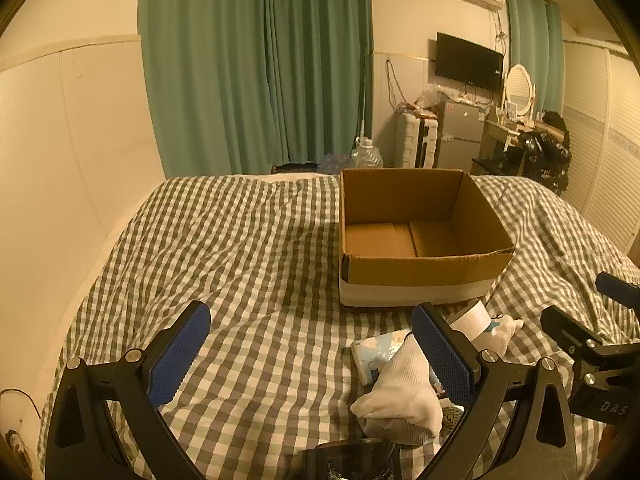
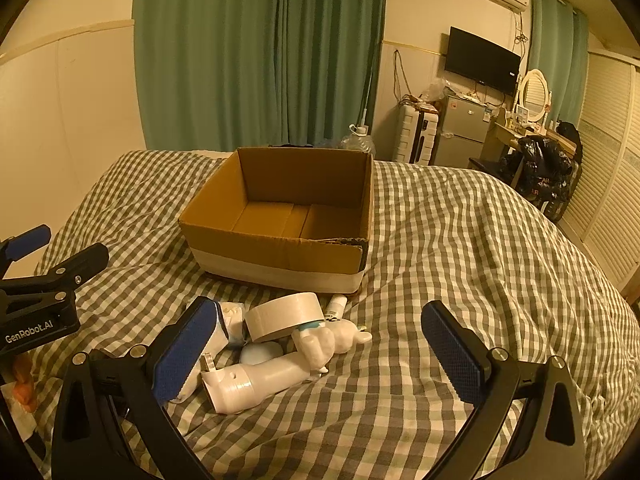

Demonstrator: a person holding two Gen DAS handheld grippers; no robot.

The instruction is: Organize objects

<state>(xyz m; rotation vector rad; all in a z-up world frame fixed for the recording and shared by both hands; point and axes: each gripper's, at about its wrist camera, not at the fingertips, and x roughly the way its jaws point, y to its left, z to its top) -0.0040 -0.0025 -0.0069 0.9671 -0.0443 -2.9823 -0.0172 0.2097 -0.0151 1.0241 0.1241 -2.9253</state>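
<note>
both tongs [image 1: 310, 354] [image 2: 328, 352] gape over clutter beside cardboard box [image 2: 280, 250].

Dim warm yellow indoor light, soft shadows, strong fisheye distortion w/ dark corners.

"GenRobot.AI" is printed in white on the black body of the left tongs [image 2: 24, 256], seen from the right wrist view. The letters "DAS" are seen on the black body of the right tongs [image 1: 592, 308]. Print on the small white tube [image 2: 335, 306] cannot be read.
</note>
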